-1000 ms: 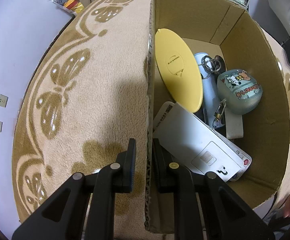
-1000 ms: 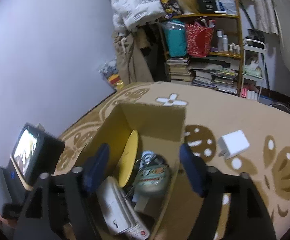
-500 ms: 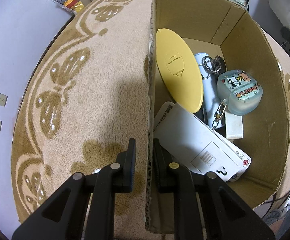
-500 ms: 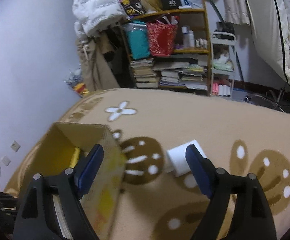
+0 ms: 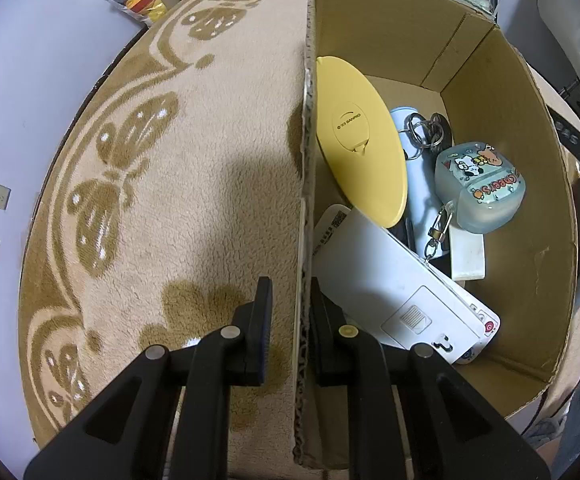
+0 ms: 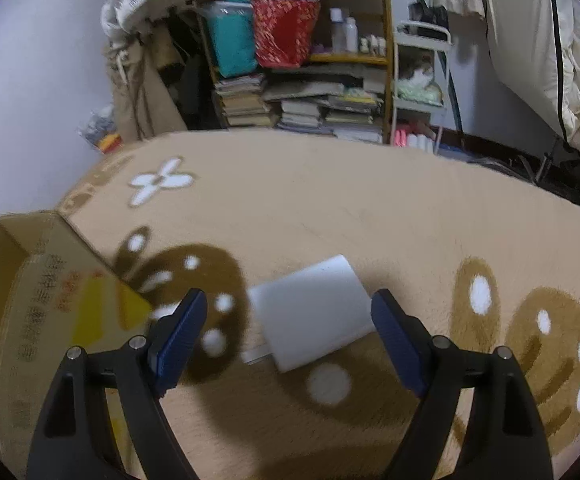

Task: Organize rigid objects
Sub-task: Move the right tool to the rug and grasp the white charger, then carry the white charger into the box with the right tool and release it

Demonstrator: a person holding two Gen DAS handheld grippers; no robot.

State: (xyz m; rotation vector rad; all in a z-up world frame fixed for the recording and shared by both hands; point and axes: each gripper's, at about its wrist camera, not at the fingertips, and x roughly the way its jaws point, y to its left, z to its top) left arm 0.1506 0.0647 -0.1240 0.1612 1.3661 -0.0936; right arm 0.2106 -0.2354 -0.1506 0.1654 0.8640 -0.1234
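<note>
Right wrist view: right gripper (image 6: 288, 332) hovers, jaws wide, over the white boxy charger (image 6: 313, 312) on the beige patterned rug (image 6: 369, 208). Closing off-centre could skid the smooth block away. Left gripper (image 5: 288, 300) narrowly pinches the brown cardboard box (image 5: 529, 184) wall; slipping would shift the box.

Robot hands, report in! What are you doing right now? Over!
Left gripper clamped on the box wall. Right gripper open, jaws either side of the white block on the rug, not gripping. Nothing in the way.
</note>
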